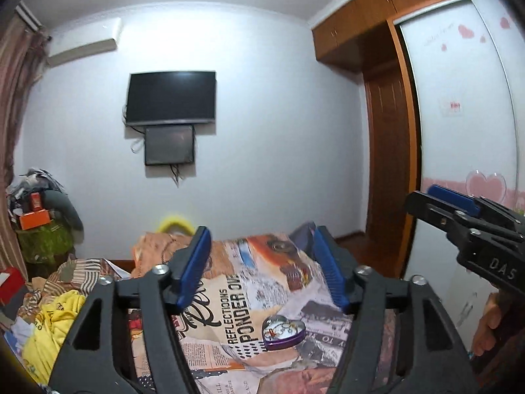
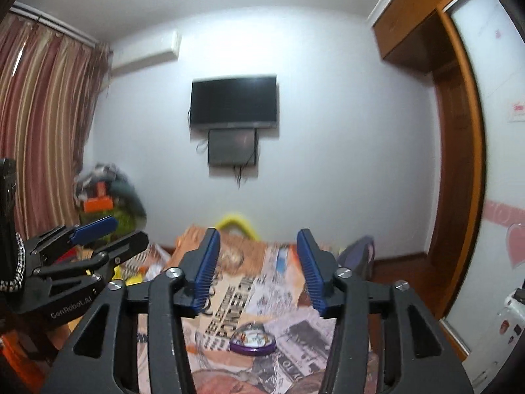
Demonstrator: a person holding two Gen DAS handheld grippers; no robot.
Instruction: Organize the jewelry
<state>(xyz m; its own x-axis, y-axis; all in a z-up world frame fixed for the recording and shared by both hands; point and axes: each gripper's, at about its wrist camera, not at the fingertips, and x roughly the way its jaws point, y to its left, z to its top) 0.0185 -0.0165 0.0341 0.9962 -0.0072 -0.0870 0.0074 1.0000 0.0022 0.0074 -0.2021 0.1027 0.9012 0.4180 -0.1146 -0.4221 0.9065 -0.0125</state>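
Note:
A purple heart-shaped jewelry box (image 1: pixel 284 331) with a clear lid lies on the printed bedspread (image 1: pixel 229 295); thin chains show through the lid. My left gripper (image 1: pixel 261 239) is held above and behind it, jaws open, nothing between the blue pads. In the right wrist view the same box (image 2: pixel 252 339) lies low between my right gripper's arms. My right gripper (image 2: pixel 259 236) is open too and holds nothing. Each gripper shows in the other's view: the right gripper (image 1: pixel 441 197) at the right edge, the left gripper (image 2: pixel 108 231) at the left edge.
A bed with collage-print cover fills the foreground. Piled clothes, a yellow garment (image 1: pixel 55 325), lie left. A wall television (image 1: pixel 171 98) hangs ahead. A wooden wardrobe (image 1: pixel 387 131) with a white sliding door stands right. Striped curtains (image 2: pixel 42 124) hang left. A hand (image 1: pixel 492 331) grips the right tool.

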